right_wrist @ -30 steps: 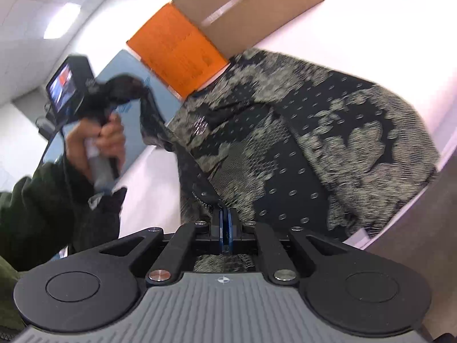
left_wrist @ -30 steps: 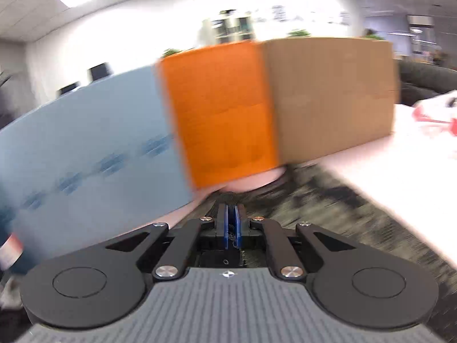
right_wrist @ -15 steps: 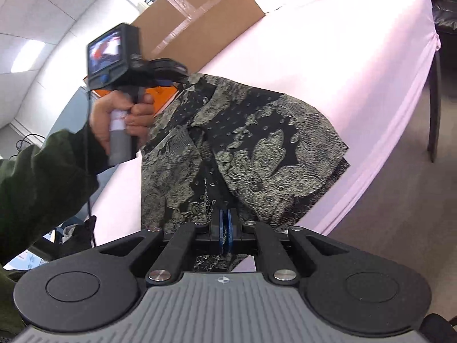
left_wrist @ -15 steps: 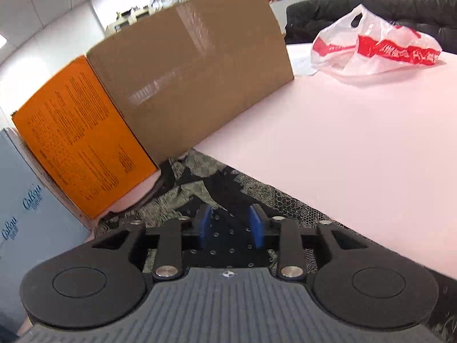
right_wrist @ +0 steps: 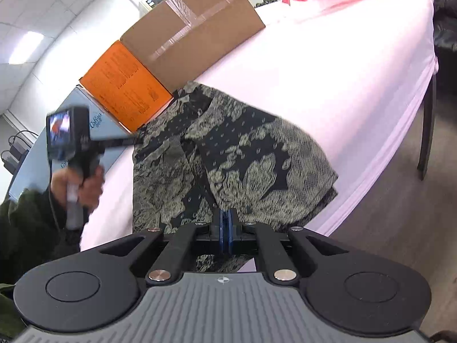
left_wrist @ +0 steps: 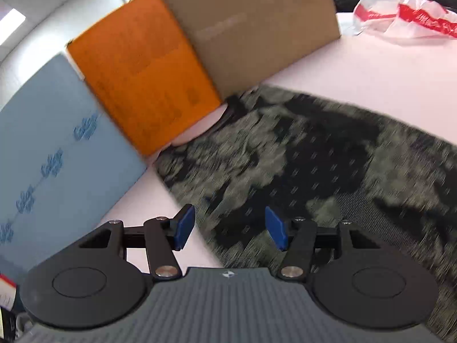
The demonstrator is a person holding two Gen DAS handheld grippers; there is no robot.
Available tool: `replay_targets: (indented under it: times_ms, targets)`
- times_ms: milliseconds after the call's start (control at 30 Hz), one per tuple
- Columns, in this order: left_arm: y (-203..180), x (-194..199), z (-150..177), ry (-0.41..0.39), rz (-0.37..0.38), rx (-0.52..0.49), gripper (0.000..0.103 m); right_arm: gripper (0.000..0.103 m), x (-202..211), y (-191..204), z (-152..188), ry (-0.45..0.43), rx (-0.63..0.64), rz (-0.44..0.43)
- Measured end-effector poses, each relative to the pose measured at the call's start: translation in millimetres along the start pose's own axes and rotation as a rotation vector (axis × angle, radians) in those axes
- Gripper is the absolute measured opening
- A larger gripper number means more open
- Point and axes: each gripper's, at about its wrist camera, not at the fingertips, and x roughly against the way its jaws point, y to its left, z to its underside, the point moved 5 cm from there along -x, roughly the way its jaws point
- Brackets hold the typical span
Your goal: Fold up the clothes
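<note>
My left gripper is opening; its blue pads stand apart above the garment and hold nothing. One pad is over the near-left edge of the garment, the other is over the cloth itself. My right gripper is closed, and its pads pinch the near edge of the garment, where the cloth hangs at the table's front edge. In the right view I see my left hand holding the left gripper at the far-left corner of the garment.

The garment is black with a pale flower pattern and lies folded on the white table. Just behind the garment stands an orange box, touching or almost touching it. Beside the orange box is a brown carton, and on its other side a blue box. Far beyond the garment, on the table, lies a white and red bag.
</note>
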Motion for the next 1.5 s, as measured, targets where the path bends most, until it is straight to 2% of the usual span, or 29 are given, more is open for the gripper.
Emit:
replay_targets:
  times_ms: [133, 200, 267, 300, 367, 433, 533, 600, 733, 833, 933, 1033, 1100, 1167, 1233, 1300, 1367, 1433, 1500]
  targets:
    - [20, 8, 21, 0.041, 0.01, 0.069, 0.055, 0.006, 9, -6, -9, -0.041, 0.013, 0.115]
    - [24, 14, 29, 0.054, 0.039, 0.106, 0.055, 0.01, 11, 0, -16, -0.065, 0.01, 0.099]
    - [23, 21, 35, 0.059, 0.092, 0.134, 0.056, 0.04, 5, 12, -23, -0.062, 0.021, 0.041]
    - [19, 25, 38, 0.056, 0.119, 0.139, 0.056, 0.045, -3, 22, -23, -0.051, 0.055, 0.019]
    - [8, 33, 41, 0.045, 0.154, 0.129, 0.058, 0.045, -22, 38, -21, -0.005, 0.125, -0.004]
    - [-4, 38, 45, 0.051, 0.183, 0.094, 0.062, 0.045, -43, 46, -15, 0.067, 0.144, -0.008]
    - [-18, 40, 56, 0.098, 0.16, -0.001, 0.063, 0.045, -65, 51, -4, 0.234, 0.191, 0.06]
    - [-15, 45, 67, 0.105, 0.155, -0.018, 0.063, 0.045, -60, 65, -11, 0.264, 0.3, 0.06]
    - [7, 64, 74, 0.085, 0.163, 0.021, 0.063, 0.067, -52, 93, -59, 0.308, 0.531, 0.03]
    - [11, 74, 57, 0.051, 0.123, 0.057, 0.066, 0.072, -59, 101, -105, 0.335, 0.762, 0.03]
    - [-4, 79, 27, 0.032, 0.052, 0.096, 0.068, 0.08, -84, 83, -152, 0.328, 0.963, 0.057]
    - [-27, 79, -1, 0.048, -0.018, 0.178, 0.071, 0.081, -124, 46, -191, 0.299, 1.008, 0.029]
    - [-41, 74, -11, 0.115, -0.05, 0.25, 0.073, 0.081, -153, 28, -216, 0.279, 0.933, -0.076]
    - [-55, 68, -7, 0.216, -0.09, 0.317, 0.073, 0.077, -181, 25, -230, 0.287, 0.841, -0.219]
    - [-67, 63, 3, 0.312, -0.148, 0.365, 0.073, 0.077, -208, 45, -232, 0.303, 0.864, -0.329]
    - [-74, 63, 17, 0.397, -0.207, 0.398, 0.073, 0.072, -237, 69, -224, 0.302, 0.945, -0.387]
    - [-78, 64, 30, 0.466, -0.255, 0.43, 0.073, 0.054, -269, 89, -217, 0.3, 0.998, -0.423]
    - [-79, 66, 41, 0.519, -0.305, 0.462, 0.073, 0.046, -298, 103, -212, 0.305, 1.005, -0.458]
    - [-78, 69, 51, 0.552, -0.342, 0.498, 0.074, 0.045, -320, 119, -202, 0.341, 0.991, -0.519]
